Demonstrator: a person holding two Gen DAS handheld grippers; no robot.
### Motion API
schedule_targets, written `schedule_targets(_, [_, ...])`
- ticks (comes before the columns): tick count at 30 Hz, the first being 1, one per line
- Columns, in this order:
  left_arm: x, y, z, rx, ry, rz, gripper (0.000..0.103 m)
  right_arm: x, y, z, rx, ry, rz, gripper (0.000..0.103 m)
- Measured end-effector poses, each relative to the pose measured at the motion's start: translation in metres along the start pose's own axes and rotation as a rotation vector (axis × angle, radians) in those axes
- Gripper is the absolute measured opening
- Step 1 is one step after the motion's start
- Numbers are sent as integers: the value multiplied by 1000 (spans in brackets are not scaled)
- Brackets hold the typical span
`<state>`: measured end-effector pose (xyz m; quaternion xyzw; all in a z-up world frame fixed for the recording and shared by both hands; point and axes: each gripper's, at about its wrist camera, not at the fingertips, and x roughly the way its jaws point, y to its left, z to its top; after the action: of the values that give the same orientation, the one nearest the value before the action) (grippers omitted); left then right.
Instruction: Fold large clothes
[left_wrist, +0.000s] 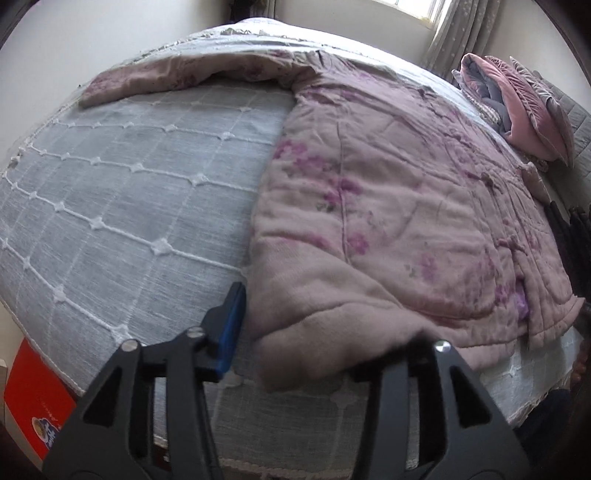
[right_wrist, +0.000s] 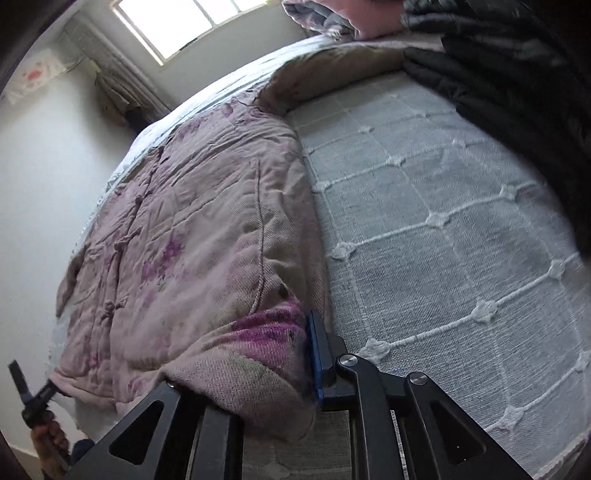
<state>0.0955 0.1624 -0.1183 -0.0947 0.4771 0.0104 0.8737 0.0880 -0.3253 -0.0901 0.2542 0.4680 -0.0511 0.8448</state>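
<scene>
A large pink padded garment (left_wrist: 388, 206) with purple flowers and knot buttons lies flat on the grey bedspread (left_wrist: 122, 192). One sleeve is folded across at the far side. In the left wrist view my left gripper (left_wrist: 317, 321) is at the garment's near corner. Its blue-padded finger (left_wrist: 231, 325) stands clear of the cloth, and the other finger is hidden under the corner. In the right wrist view the garment (right_wrist: 192, 229) has its other near corner bunched in my right gripper (right_wrist: 251, 350). The blue pad (right_wrist: 316, 354) presses on that fold.
Pink and grey pillows (left_wrist: 517, 103) are piled at the bed's far right. A black puffy garment (right_wrist: 517, 92) lies on the bedspread (right_wrist: 424, 229). A red box (left_wrist: 33, 398) stands by the bed's near left edge. A window (right_wrist: 184, 22) and a white wall are behind.
</scene>
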Motion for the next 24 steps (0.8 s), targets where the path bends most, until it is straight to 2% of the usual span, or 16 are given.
schedule_targets(1, [5,0,-2,-3,15,-17,42,0,-3,-1,14,10,16,15])
schedule_targets(2, [8,1,-5,-4,26,-26,16,2,-6,-1,26,21,23,15])
schedule_targets(3, [8,1,-7,-8,26,-21,13,2,-7,-2,30,26,27,15])
schedule_targets(5, [1,2,-7,-9,4,-7,11,0,-5,-3,24,22,39,14])
schedule_targets(6, [-6,2,-6,-7,-16,-4,11,-2,-3,-3,10,12,54,10])
schedule_targets(9, [-30,8,3,-35,-48,-9,9,-18,5,-4,-1,-11,83,6])
schedule_targets(11, [-51,15,10,-79,-50,-22,9,-40,10,0,23,-47,128,5])
schedule_targets(14, [-89,21,18,-119,-124,-24,8,-88,27,12,13,-119,181,5])
schedule_targets(16, [-92,23,18,-122,-135,-19,8,-110,43,16,-31,-154,187,5])
schedule_targets(18, [-75,23,12,-124,-82,-21,8,-114,53,16,-64,-155,160,5])
schedule_targets(21, [-41,27,-4,-129,24,-32,9,-86,42,10,-50,-90,58,5])
schedule_targets(24, [-34,30,-10,-110,20,10,9,-46,13,-5,24,9,-7,5])
